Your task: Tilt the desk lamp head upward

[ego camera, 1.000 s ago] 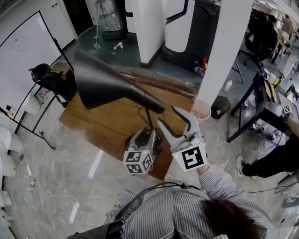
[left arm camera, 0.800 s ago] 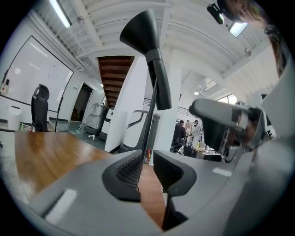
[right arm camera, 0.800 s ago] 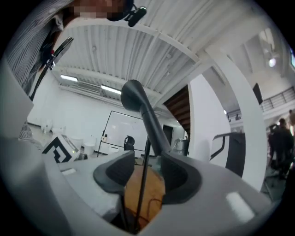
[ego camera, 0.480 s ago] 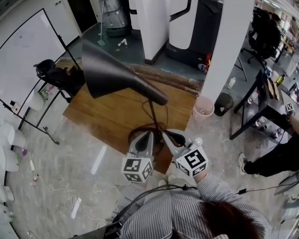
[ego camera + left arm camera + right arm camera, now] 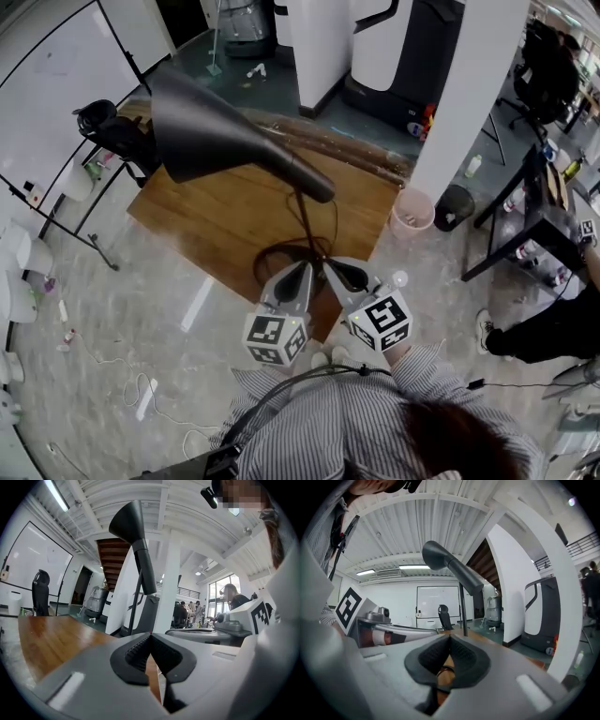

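The black desk lamp stands on the wooden table (image 5: 216, 225). Its cone head (image 5: 216, 127) points up and to the left, above a thin stem (image 5: 305, 220) and a dark round base (image 5: 281, 255). Both grippers sit side by side at the table's near edge, below the lamp and apart from it. My left gripper (image 5: 302, 269) is shut with nothing in it, and so is my right gripper (image 5: 335, 268). In the left gripper view the lamp head (image 5: 133, 536) rises above the closed jaws (image 5: 150, 637). The right gripper view shows the head (image 5: 450, 566) and stem (image 5: 462, 611) beyond closed jaws (image 5: 450, 639).
A white pillar (image 5: 469, 94) stands to the right of the table, with a pink bin (image 5: 410, 217) and a black bin (image 5: 453, 206) at its foot. A whiteboard (image 5: 47, 84) and a black chair (image 5: 108, 136) are at the left. A cluttered desk (image 5: 544, 216) is at the far right.
The right gripper has drawn back from beside the lamp stem and come down next to the left gripper. Its jaws went from wide open to shut. The lamp head has not tilted.
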The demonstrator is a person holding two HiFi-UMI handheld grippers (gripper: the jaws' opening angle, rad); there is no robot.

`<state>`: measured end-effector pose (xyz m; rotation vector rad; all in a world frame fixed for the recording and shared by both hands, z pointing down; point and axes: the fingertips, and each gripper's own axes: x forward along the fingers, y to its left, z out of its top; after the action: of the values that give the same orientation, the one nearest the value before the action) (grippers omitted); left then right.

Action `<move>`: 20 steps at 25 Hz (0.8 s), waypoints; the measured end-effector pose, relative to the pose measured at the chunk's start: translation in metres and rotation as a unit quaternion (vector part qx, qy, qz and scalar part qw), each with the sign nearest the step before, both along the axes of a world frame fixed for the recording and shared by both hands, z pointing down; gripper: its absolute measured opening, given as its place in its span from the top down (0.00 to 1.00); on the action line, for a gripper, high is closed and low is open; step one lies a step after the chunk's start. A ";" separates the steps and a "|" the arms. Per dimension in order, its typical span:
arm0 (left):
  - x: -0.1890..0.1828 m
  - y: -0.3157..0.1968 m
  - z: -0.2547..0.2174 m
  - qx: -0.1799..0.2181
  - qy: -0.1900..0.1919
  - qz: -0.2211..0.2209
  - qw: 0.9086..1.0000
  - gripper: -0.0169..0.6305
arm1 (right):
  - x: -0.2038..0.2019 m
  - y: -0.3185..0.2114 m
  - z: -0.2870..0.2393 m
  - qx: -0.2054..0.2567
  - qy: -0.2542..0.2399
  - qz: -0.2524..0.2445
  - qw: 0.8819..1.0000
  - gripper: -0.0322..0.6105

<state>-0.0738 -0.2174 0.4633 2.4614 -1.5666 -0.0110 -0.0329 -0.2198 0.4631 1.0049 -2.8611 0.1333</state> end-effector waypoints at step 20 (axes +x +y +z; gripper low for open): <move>0.015 0.001 0.001 -0.003 0.019 0.015 1.000 0.97 | 0.004 0.000 -0.004 0.007 0.002 -0.001 1.000 0.95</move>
<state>-0.0584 -0.2168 0.4646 2.4641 -1.5120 -0.0478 -0.0289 -0.2196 0.4595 1.0039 -2.8627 0.1097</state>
